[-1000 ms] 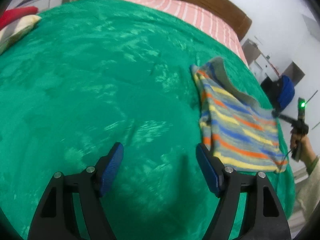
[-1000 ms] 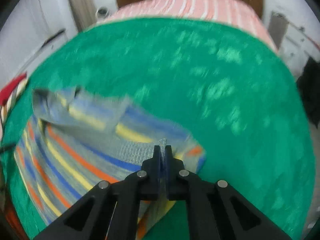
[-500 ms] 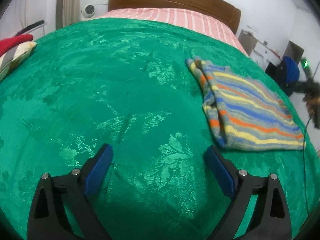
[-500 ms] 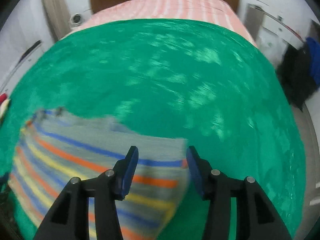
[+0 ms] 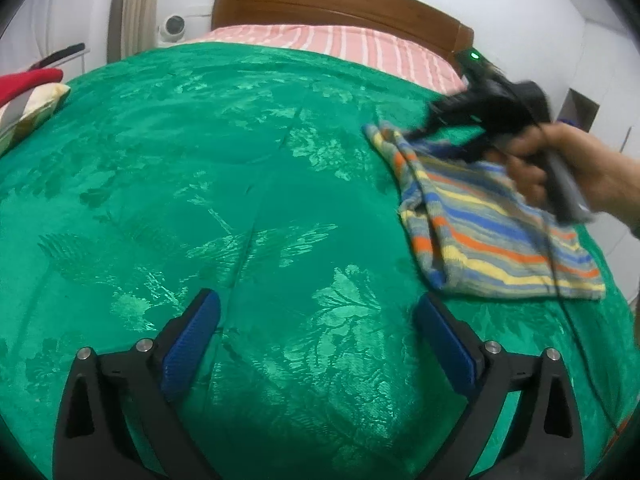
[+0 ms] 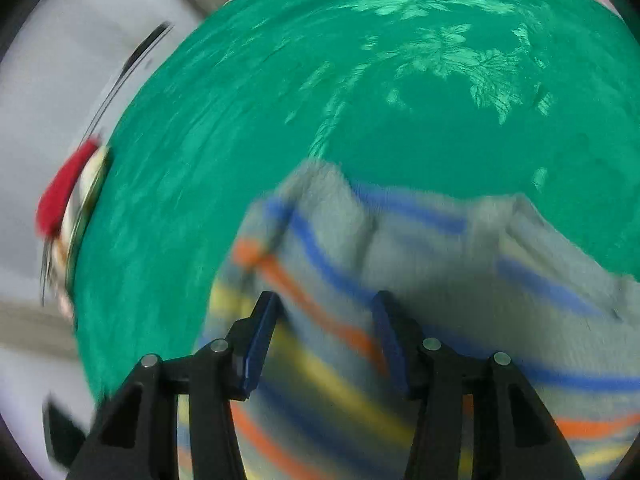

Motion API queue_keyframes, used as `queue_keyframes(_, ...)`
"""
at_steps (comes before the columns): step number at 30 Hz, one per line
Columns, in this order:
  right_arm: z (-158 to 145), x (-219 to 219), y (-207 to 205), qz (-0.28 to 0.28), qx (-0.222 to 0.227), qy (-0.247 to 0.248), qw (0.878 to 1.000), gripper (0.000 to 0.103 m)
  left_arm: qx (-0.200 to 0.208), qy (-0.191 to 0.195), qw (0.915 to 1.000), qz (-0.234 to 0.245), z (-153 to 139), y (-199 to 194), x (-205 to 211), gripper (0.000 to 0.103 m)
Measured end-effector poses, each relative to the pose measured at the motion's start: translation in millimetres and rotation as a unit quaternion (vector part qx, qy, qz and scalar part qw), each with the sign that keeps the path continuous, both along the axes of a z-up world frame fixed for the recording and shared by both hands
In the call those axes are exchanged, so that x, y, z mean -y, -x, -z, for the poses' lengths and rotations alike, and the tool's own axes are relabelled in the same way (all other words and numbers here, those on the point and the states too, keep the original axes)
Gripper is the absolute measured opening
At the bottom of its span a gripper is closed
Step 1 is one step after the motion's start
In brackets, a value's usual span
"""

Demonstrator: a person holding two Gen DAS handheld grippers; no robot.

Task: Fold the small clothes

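Observation:
A folded striped garment, grey with blue, orange and yellow stripes, lies on the right side of the green bedspread. It fills the lower part of the right wrist view, blurred. My left gripper is open and empty over bare bedspread, left of the garment. My right gripper is open and empty, just above the garment's far left part. In the left wrist view the hand-held right gripper hovers over the garment's far end.
A wooden headboard and a pink striped sheet lie at the far end of the bed. A red and cream cloth pile sits at the left edge and also shows in the right wrist view. White furniture stands on the right.
My right gripper let go of the garment, opened, and swung over its far end. The garment now lies flat and folded. My left gripper opened wider and stayed over the bedspread.

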State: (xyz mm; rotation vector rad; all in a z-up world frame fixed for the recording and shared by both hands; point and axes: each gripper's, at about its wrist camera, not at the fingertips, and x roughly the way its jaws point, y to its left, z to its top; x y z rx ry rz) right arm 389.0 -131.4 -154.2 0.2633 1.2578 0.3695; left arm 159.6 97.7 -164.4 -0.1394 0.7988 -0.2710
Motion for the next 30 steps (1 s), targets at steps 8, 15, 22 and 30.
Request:
queue_keyframes(8,-62.3,29.4,35.7,0.073,0.137,-0.042,0.987,0.053,-0.005,-0.008,0.9999,0.004,-0.2,-1.8,2.6,0.102)
queue_keyframes(15,-91.9,101.4,202.1,0.024,0.221,0.046,0.974,0.073,-0.013,-0.062,0.998,-0.007,-2.1,-1.4,16.2,0.102)
queue_keyframes(22,-57.0,220.4,378.6,0.162,0.223,0.189,0.942,0.077,0.008,-0.102,0.9929,-0.062,-30.3,-21.6,4.7,0.102)
queue_keyframes(30,-18.9,255.3,445.1,0.266,0.194,0.184,0.926,0.077,-0.039,-0.13,0.9874,-0.081,0.9,-49.9,6.3,0.103)
